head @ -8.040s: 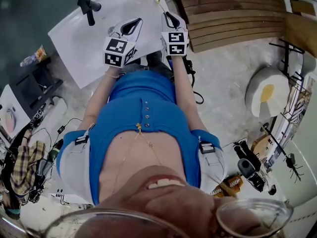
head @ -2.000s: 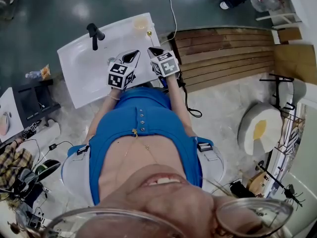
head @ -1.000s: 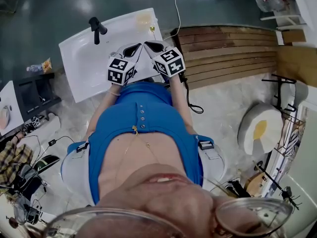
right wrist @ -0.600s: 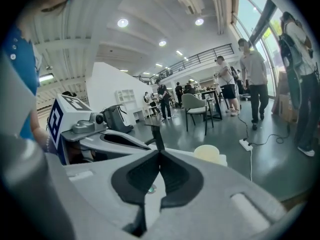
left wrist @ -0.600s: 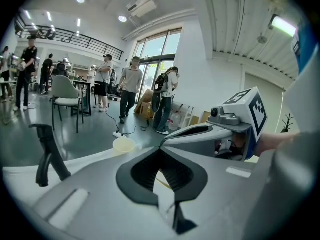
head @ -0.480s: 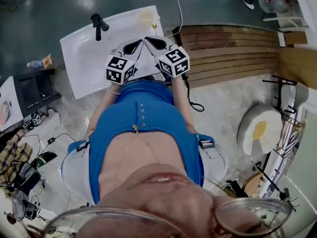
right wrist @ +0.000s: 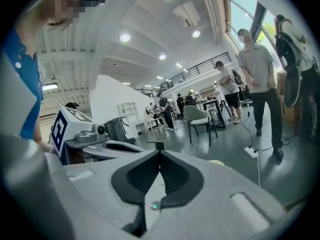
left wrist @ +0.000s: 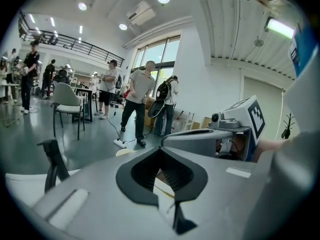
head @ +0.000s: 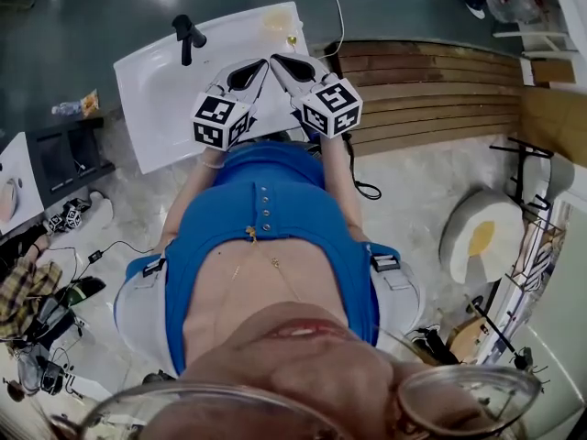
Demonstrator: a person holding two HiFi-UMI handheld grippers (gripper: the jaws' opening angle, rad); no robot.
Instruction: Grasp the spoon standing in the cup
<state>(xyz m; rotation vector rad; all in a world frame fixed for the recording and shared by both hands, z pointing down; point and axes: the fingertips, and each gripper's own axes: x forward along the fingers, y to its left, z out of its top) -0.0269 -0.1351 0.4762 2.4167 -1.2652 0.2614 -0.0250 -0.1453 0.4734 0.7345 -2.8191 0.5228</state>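
A pale yellow cup (head: 278,18) stands at the far edge of the white table (head: 165,90). A small gold thing (head: 292,40) beside it may be the spoon; it is too small to tell. My left gripper (head: 261,63) and right gripper (head: 274,60) hover over the table's near part, tips almost touching each other, well short of the cup. Both are shut on nothing. The left gripper (left wrist: 161,149) looks past its closed jaws at the cup (left wrist: 125,152) rim. The right gripper (right wrist: 160,152) sees the cup (right wrist: 216,162) low at its right.
A black upright handle-like object (head: 188,35) stands on the table's far left. A slatted wooden platform (head: 431,90) lies right of the table. Several people (left wrist: 140,104) and chairs (left wrist: 67,101) are in the hall beyond. Cables and gear (head: 46,310) litter the floor at left.
Both grippers have stayed shut with their tips close together. The right gripper's cube has drifted right and nearer to me, and the head view has shifted a little.
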